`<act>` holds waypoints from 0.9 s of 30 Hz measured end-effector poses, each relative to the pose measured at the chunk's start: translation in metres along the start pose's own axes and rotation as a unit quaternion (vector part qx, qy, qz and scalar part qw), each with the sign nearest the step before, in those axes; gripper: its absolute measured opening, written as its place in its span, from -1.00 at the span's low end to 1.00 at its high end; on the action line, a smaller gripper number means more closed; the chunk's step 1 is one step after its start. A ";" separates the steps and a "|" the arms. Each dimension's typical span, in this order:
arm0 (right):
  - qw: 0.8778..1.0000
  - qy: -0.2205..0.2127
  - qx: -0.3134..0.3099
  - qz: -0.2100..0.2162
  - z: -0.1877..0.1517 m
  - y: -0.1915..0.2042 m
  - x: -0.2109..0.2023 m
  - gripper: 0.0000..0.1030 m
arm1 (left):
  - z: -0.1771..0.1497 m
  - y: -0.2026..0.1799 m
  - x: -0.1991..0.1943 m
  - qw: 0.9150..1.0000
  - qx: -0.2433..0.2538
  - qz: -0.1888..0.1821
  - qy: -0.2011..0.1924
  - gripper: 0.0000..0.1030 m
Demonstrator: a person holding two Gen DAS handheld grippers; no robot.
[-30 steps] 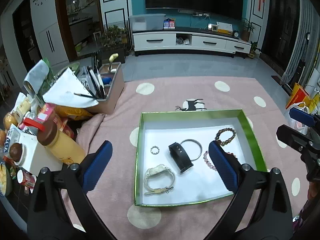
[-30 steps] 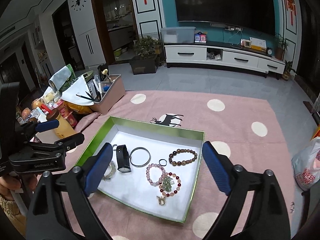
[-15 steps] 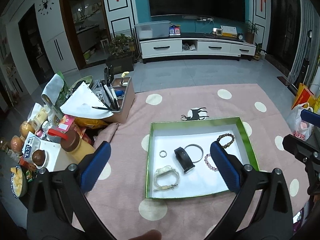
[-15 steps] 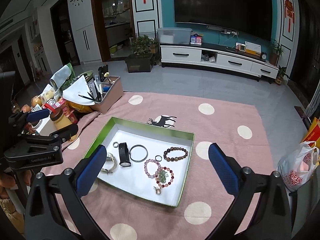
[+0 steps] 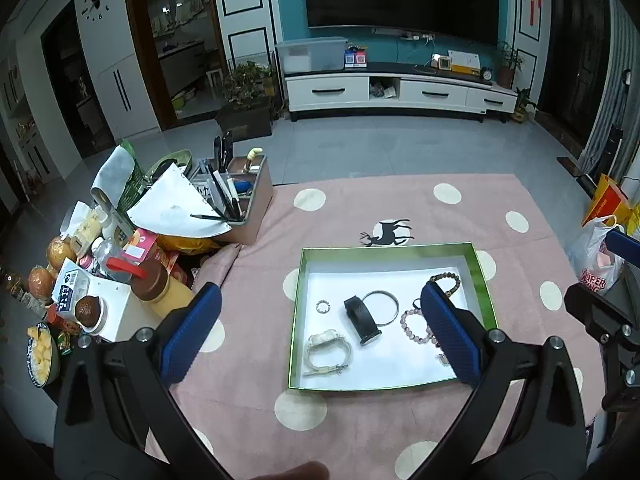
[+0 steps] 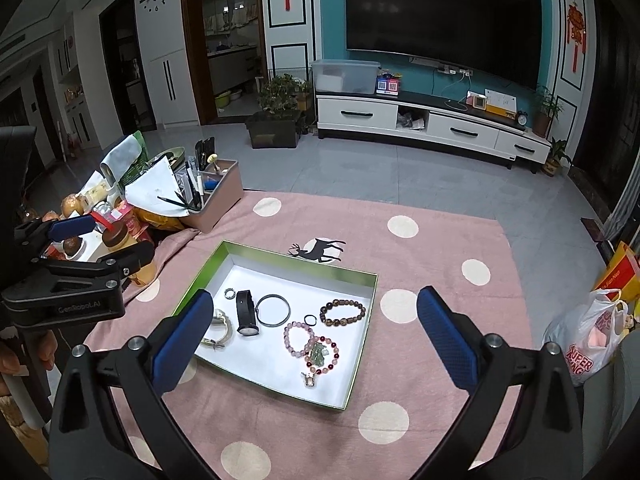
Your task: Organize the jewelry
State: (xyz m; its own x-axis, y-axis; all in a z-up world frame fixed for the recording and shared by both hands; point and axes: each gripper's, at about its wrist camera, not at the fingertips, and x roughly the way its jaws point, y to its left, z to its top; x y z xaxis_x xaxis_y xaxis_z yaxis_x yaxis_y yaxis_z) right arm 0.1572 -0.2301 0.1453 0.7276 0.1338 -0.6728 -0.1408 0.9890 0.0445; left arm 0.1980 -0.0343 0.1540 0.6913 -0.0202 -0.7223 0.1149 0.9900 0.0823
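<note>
All jewelry lies in the tray (image 6: pixel 362 280); sorting looks finished, though pieces are small. Left gripper (image 5: pixel 320 334) and right gripper (image 6: pixel 316 338) hover above it, spread wide and empty. Next: withdraw.

Left gripper (image 5: pixel 320 328): jaws spread wide, nothing between the pads, pointing forward and downward. Right gripper (image 6: pixel 316 332): jaws spread fully, nothing held, same downward tilt. In the right wrist view the left gripper sits at nine o'clock, with a hand (image 6: pixel 16 356) on its handle.
</note>
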 end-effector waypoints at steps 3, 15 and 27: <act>1.000 0.002 0.002 0.001 0.000 -0.001 0.002 0.97 | 0.000 -0.001 0.004 1.000 0.001 0.010 0.004 0.96; 1.000 0.029 0.003 0.002 -0.007 0.000 0.031 0.97 | -0.004 -0.005 0.029 1.000 0.000 0.003 0.028 0.96; 0.999 0.039 0.007 0.002 -0.010 -0.002 0.047 0.97 | -0.008 -0.006 0.046 0.999 -0.001 0.004 0.040 0.96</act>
State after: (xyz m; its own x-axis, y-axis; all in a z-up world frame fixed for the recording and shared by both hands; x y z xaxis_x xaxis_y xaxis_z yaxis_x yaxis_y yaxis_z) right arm 0.1852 -0.2265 0.1058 0.6725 0.1330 -0.7280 -0.1342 0.9893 0.0568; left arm 0.2236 -0.0400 0.1150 0.6335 -0.0012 -0.7738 0.1078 0.9904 0.0867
